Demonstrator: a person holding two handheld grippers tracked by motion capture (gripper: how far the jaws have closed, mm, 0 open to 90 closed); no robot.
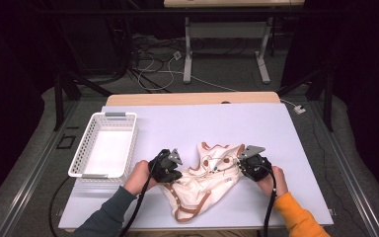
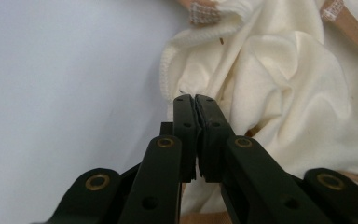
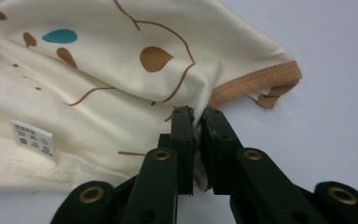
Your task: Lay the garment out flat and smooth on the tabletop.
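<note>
A cream garment (image 1: 202,185) with tan trim and a printed pattern lies crumpled at the table's near middle. My left gripper (image 1: 173,174) is at its left side; in the left gripper view the jaws (image 2: 196,99) are pressed together on a pinch of the cream cloth (image 2: 279,84). My right gripper (image 1: 243,167) is at the garment's right edge. In the right gripper view its jaws (image 3: 196,112) are shut on the cloth (image 3: 98,93) just beside the tan hem (image 3: 256,81). A white care label (image 3: 32,138) shows on the fabric.
A white slotted basket (image 1: 86,148) stands on the table's left side, close to my left hand. The pale table top (image 1: 227,123) stretches bare behind the garment. Beyond the far edge stands another table's legs (image 1: 188,54) with cables on the floor.
</note>
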